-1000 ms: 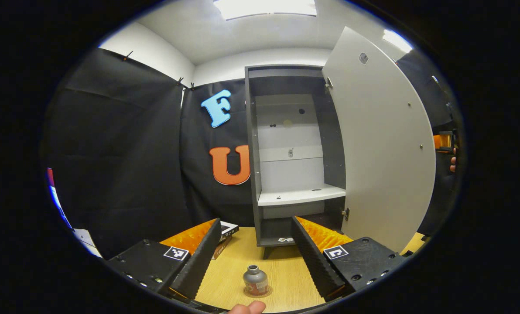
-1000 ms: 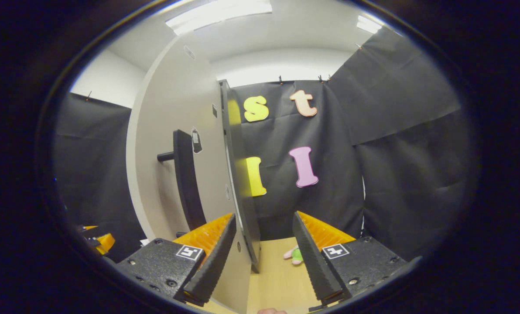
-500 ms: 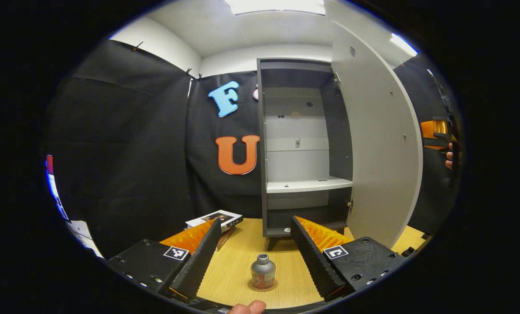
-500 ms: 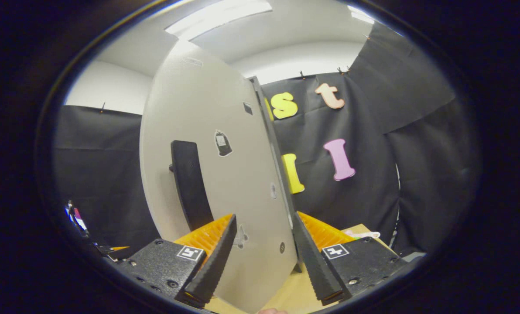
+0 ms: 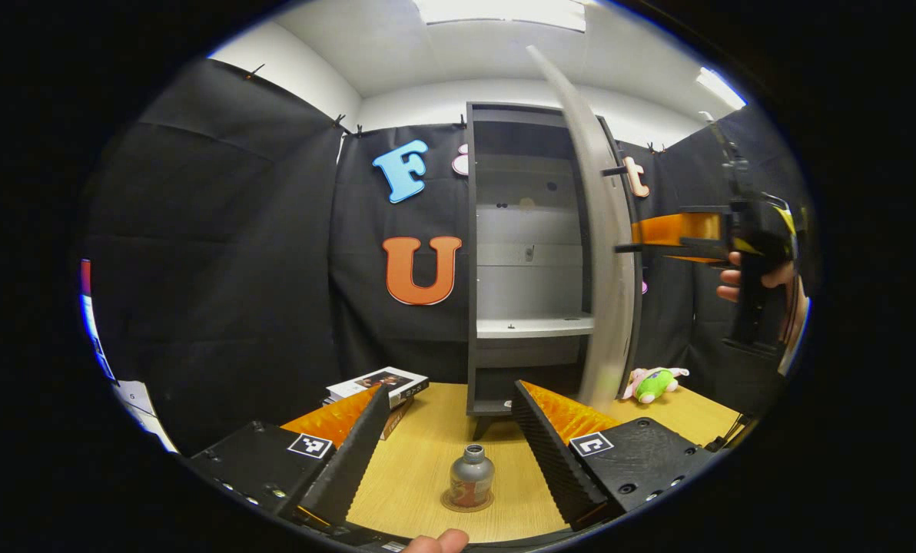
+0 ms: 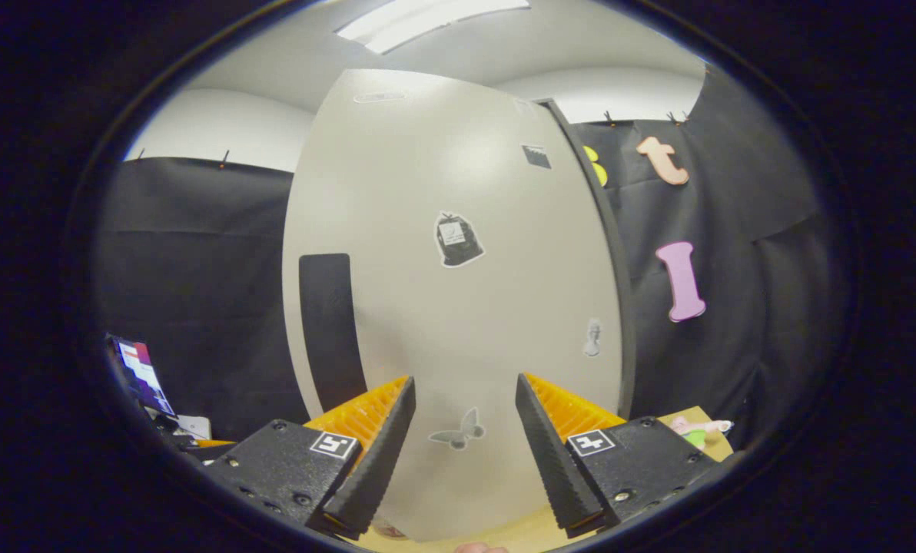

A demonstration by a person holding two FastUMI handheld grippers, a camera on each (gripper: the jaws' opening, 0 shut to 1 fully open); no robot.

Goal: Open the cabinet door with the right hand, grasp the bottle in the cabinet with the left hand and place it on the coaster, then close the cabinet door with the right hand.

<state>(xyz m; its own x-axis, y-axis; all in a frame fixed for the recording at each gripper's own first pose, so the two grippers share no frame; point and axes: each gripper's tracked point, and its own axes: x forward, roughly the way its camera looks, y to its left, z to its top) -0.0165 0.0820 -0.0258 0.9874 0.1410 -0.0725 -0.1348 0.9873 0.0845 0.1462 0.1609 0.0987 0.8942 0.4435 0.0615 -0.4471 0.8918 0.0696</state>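
A small grey bottle [image 5: 471,478] stands upright on a round coaster [image 5: 453,504] on the wooden table [image 5: 412,476]. My left gripper [image 5: 450,449] is open, its fingers on either side of the bottle and a little back from it, not touching. The dark cabinet [image 5: 477,253] stands behind, and its pale door [image 5: 598,230] is edge-on and blurred, partly swung in. In the right gripper view the door's outer face [image 6: 458,307] with its black handle [image 6: 327,330] is close ahead, and my right gripper [image 6: 466,445] is open before it. A hand [image 5: 742,278] holds that gripper [image 5: 677,230] beside the door.
A stack of books [image 5: 377,384] lies on the table left of the cabinet. A pink and green plush toy [image 5: 652,383] lies to its right, also seen as the toy [image 6: 696,430] past the door's edge. Black cloth walls surround the booth.
The door has swung from wide open toward the cabinet. My right gripper has come round to face its outer side. My left gripper has drawn back slightly from the bottle.
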